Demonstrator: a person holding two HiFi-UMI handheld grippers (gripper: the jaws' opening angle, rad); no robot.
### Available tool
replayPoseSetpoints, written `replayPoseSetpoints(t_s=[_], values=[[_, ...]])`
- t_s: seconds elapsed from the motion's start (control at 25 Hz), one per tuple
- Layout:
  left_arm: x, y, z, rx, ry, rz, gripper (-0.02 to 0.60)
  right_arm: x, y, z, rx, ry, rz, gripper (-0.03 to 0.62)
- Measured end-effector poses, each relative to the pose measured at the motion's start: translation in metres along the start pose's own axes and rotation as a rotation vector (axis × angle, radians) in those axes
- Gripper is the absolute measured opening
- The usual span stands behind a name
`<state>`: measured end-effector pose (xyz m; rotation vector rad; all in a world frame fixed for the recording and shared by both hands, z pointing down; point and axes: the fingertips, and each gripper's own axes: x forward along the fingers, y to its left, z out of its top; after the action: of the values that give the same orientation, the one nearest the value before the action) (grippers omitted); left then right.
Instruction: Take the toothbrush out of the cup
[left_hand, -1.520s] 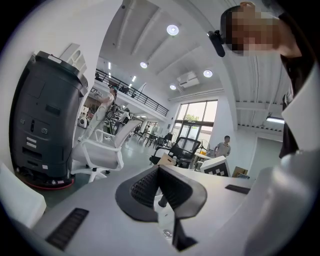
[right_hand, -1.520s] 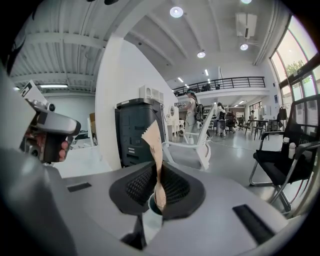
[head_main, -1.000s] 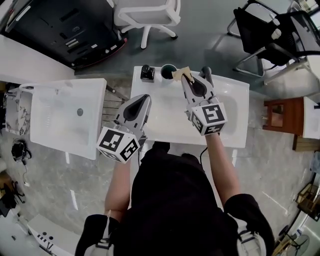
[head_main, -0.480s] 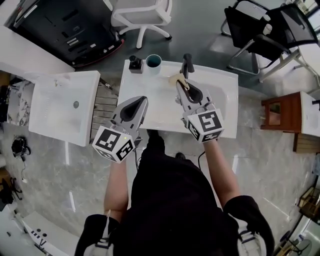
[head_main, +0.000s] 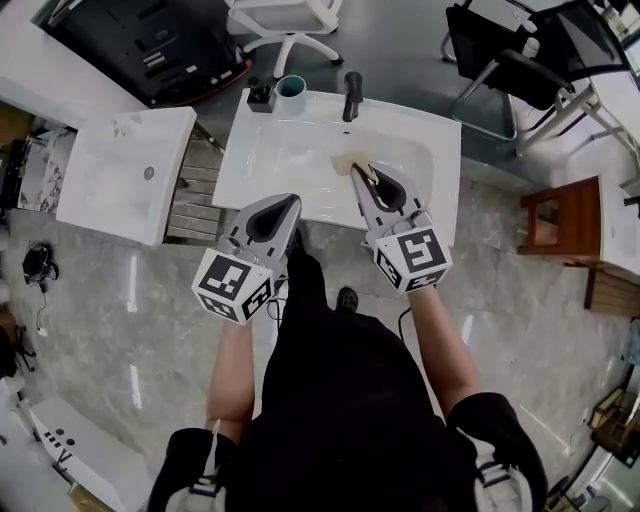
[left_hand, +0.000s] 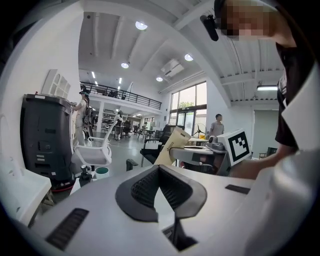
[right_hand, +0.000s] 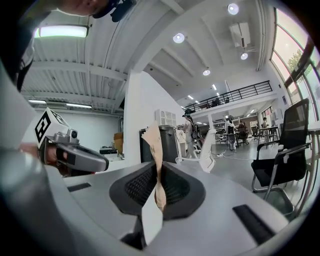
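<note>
My right gripper (head_main: 358, 172) is shut on a flat tan toothbrush pack (head_main: 346, 160), which sticks up past the fingertips over the white sink counter (head_main: 300, 150). The right gripper view shows the pack (right_hand: 154, 145) pinched between the black pads. The teal-rimmed cup (head_main: 291, 88) stands at the counter's far left corner, well away from both grippers, and it appears small in the left gripper view (left_hand: 102, 172). My left gripper (head_main: 292, 203) is shut and empty at the counter's near edge.
A small black bottle (head_main: 261, 95) stands beside the cup, and a black faucet (head_main: 351, 95) rises at the counter's back. A second white basin (head_main: 120, 170) lies to the left. A white chair (head_main: 285, 15) and a black chair (head_main: 510, 60) stand beyond the counter, and a wooden stool (head_main: 555, 225) stands to the right.
Both grippers have drawn back from the cup toward the counter's near edge. The right one carried the tan pack away from the cup.
</note>
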<state>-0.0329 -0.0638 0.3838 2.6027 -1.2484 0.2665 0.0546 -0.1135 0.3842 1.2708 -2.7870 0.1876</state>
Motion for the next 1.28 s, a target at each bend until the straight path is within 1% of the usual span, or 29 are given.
replayPoseSetpoints(t_s=[0.08,0.2,0.28,0.4,0.52,0.76,1.0,1.28], values=[[-0.006,-0.013,-0.005,-0.005,0.009,0.033,0.014,-0.017,0.004,0.0,0.012,-0.008,0.019,0.051],[-0.015,-0.029,-0.012,0.028,0.037,0.108,0.014,-0.039,0.01,0.0,0.033,-0.016,0.045,0.051],[-0.019,-0.04,-0.012,0.035,0.032,0.123,0.014,-0.052,0.012,-0.002,0.048,-0.018,0.058,0.051],[-0.025,-0.056,-0.011,0.021,0.016,0.112,0.014,-0.066,0.016,-0.006,0.087,-0.017,0.084,0.051],[-0.027,-0.065,-0.008,0.005,-0.002,0.091,0.014,-0.077,0.02,-0.001,0.107,-0.031,0.105,0.051],[-0.043,-0.068,-0.005,-0.013,-0.036,0.09,0.014,-0.092,0.04,0.012,0.103,-0.054,0.145,0.051],[-0.063,-0.067,-0.006,-0.015,-0.064,0.09,0.014,-0.099,0.063,0.016,0.08,-0.056,0.151,0.051],[-0.075,-0.064,-0.008,-0.035,-0.075,0.077,0.014,-0.099,0.075,0.019,0.087,-0.054,0.14,0.051]])
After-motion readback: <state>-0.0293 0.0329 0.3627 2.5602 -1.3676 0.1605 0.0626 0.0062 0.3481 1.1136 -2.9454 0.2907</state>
